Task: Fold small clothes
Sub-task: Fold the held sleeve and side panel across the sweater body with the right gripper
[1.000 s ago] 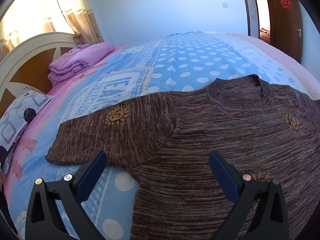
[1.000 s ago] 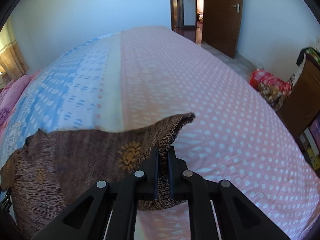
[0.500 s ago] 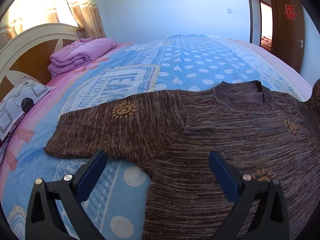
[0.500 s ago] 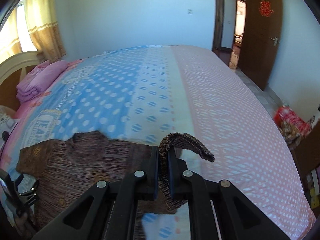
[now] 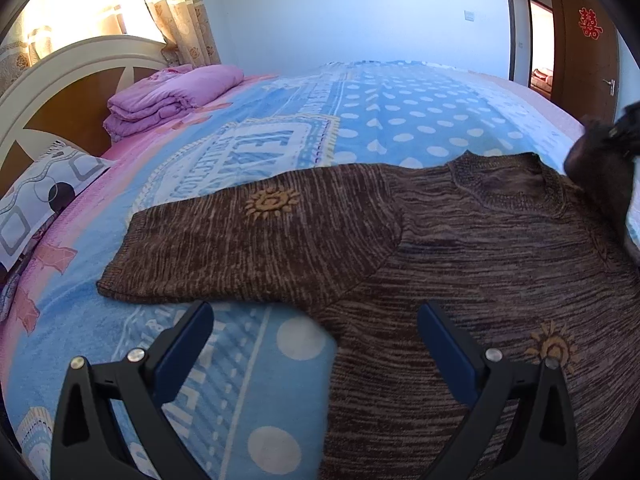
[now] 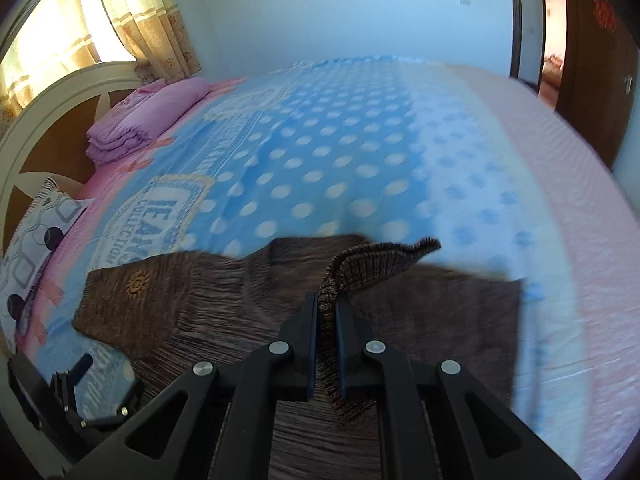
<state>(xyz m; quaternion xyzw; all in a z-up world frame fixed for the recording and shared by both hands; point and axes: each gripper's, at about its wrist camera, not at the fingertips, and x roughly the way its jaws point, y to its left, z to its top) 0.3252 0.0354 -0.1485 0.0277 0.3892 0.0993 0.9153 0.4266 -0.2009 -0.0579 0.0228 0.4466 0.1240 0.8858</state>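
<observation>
A small brown knit sweater [image 5: 460, 248] with orange sun patches lies flat on the bed, its left sleeve [image 5: 248, 240] stretched out to the left. My left gripper [image 5: 316, 332] is open and empty, low over the sweater's left side and the blanket. My right gripper [image 6: 328, 308] is shut on the cuff of the right sleeve [image 6: 380, 260] and holds it lifted over the sweater's body [image 6: 240, 320]. The right gripper and the lifted sleeve show at the right edge of the left wrist view [image 5: 600, 160]. The left gripper shows at the lower left of the right wrist view [image 6: 72, 392].
The bed has a blue dotted blanket [image 5: 400, 120] and a pink dotted sheet [image 6: 560, 184] on the right. A folded purple quilt [image 5: 168, 100] and a patterned pillow [image 5: 40, 204] lie by the white and wood headboard [image 5: 72, 80]. A brown door [image 5: 584, 40] stands at the back right.
My right gripper has carried the sleeve cuff up and leftward, from the pink side to over the sweater's body. My left gripper has stayed open and shifted slightly left.
</observation>
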